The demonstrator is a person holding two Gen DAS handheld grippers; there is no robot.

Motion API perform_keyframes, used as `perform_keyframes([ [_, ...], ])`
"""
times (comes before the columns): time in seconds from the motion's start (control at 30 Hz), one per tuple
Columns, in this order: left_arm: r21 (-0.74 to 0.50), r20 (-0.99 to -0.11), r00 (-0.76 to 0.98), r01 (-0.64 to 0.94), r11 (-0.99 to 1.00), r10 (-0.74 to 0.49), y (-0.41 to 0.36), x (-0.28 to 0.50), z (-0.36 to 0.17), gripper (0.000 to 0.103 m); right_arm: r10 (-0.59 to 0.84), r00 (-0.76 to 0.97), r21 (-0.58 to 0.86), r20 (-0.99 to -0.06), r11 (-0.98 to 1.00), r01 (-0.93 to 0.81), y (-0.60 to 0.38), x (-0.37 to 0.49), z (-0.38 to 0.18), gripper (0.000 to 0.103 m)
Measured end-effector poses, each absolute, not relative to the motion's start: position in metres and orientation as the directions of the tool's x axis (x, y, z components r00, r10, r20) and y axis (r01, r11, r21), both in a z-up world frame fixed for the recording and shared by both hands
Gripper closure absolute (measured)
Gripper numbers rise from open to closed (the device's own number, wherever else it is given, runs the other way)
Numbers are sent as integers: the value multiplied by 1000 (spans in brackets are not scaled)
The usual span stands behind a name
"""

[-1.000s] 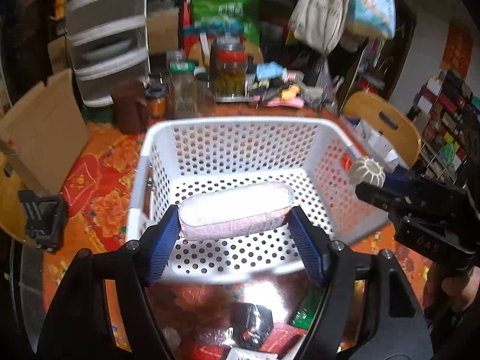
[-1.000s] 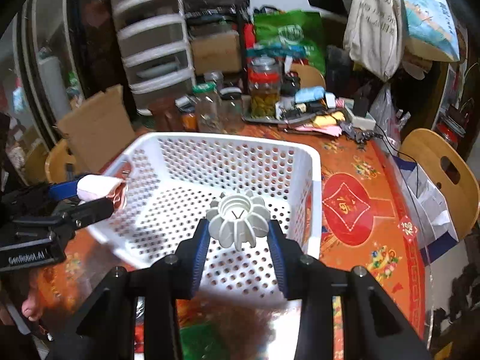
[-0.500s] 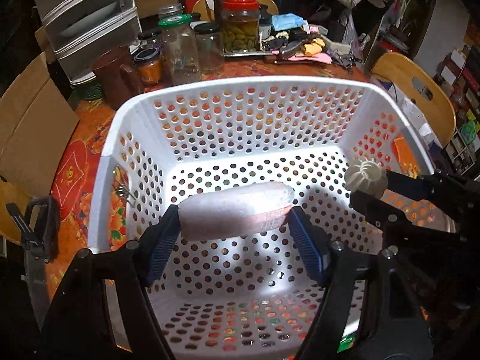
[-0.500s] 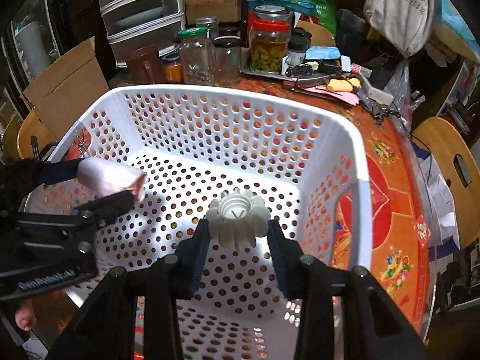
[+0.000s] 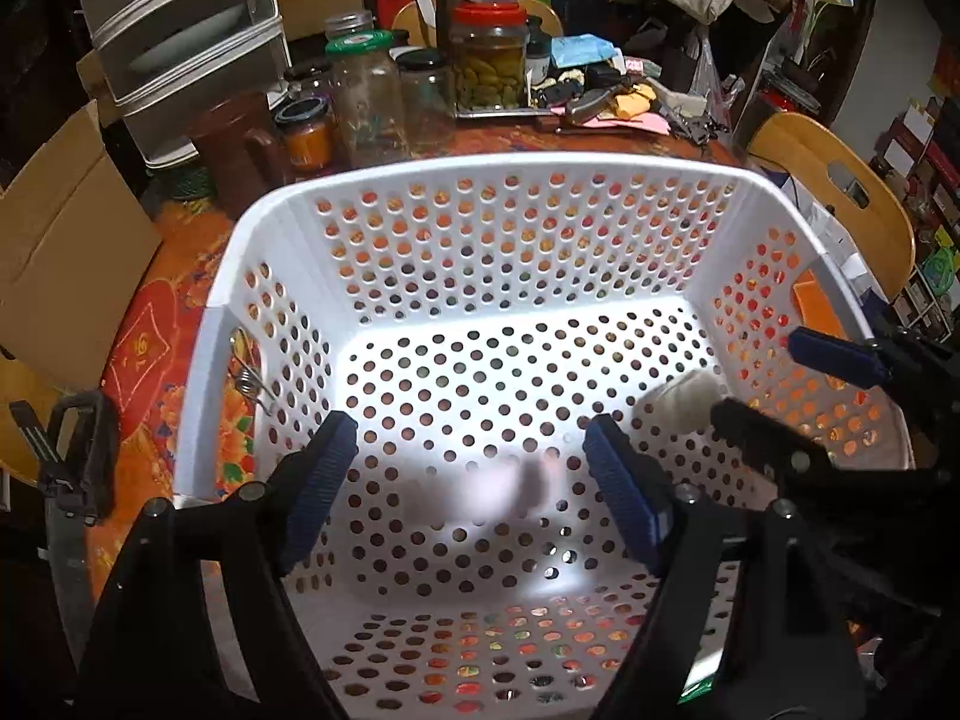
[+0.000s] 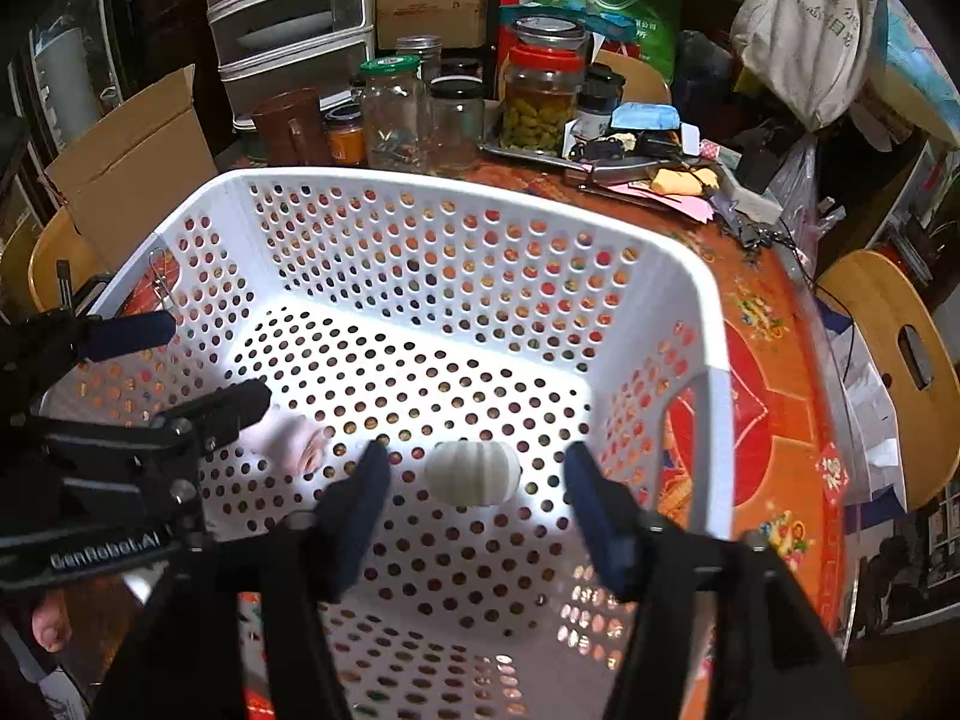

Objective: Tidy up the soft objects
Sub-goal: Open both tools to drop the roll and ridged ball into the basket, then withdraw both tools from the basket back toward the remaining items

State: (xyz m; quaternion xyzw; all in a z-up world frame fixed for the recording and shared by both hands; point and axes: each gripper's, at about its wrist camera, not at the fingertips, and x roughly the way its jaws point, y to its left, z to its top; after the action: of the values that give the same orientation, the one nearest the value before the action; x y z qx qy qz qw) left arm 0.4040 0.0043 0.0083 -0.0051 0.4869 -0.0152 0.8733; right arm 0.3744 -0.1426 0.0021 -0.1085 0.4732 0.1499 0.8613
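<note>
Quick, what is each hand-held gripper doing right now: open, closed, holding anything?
Left hand-held gripper: open, jaws just opened; pink roll dropping free.
Right hand-held gripper: open, jaws just opened; white ribbed ball released.

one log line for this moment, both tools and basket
left tool: open, pink roll dropped | right tool: open, white ribbed ball released | both in basket

We see the basket (image 6: 714, 324) on the counter (image 6: 774, 324). Inside it lie the ribbed ball (image 6: 472, 473) and, to its left, what seems a rolled cloth (image 6: 294, 443). Behind the basket stand jars (image 6: 393, 111); a chair (image 6: 900, 354) is right of it.
</note>
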Motion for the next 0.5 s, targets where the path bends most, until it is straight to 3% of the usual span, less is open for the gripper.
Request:
perform_keyframes([
  [0.03,-27,-842,539,18,999,-32,6,401,12,24,159,515,-45,-843,932,-361,-144,372,5,29],
  [0.1,-30,-825,564,20,999,-36,7,395,22,21,168,528,-39,-833,933,-359,-149,367,11,27],
  [0.27,-61,-783,618,34,998,-69,12,378,50,3,205,544,-4,-813,934,-357,-162,355,28,18],
  [0.4,-84,-784,616,17,996,-77,18,375,59,1,219,572,-8,-790,930,-367,-163,347,39,1],
  [0.5,-75,-775,628,13,997,-67,21,368,65,1,225,587,-14,-778,927,-374,-163,339,44,0],
])
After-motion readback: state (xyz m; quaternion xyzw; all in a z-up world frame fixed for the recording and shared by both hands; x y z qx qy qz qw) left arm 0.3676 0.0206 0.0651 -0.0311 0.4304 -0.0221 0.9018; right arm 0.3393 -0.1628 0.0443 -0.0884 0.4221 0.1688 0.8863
